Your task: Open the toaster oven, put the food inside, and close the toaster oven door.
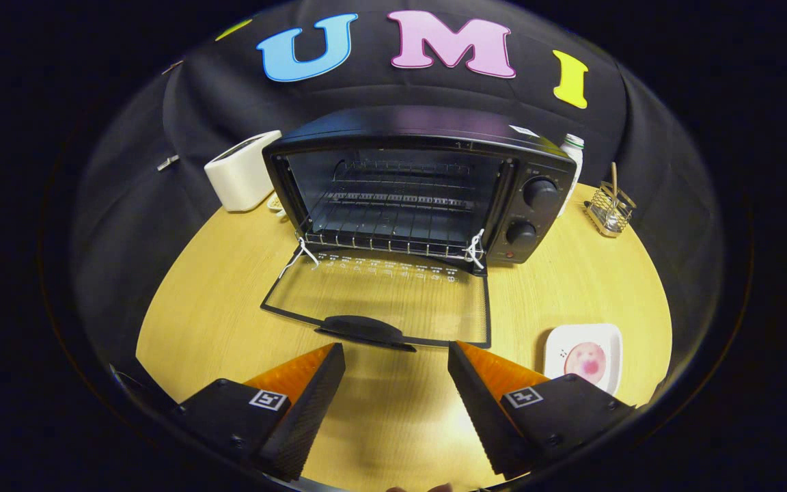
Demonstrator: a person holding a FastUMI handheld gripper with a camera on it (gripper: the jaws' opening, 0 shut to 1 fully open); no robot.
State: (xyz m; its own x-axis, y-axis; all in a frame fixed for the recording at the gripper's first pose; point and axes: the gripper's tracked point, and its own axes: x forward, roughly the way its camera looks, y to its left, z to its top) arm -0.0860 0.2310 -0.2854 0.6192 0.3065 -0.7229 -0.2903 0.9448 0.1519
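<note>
Gripper view: I'm holding the gripper (397,352) spread wide, gripping nothing, just short of the toaster oven (421,184), whose door (380,301) is lying flat open. The food (585,360), maybe a pastry, is sitting on a white plate (557,342) just beside the right finger. Risk: I'm likely catching the door handle (365,329) when swinging over. Door markings too small to read.

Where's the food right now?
In the gripper view, the food sits on a white plate on the table, beside the open hand-held gripper, right of the open oven door.
</note>
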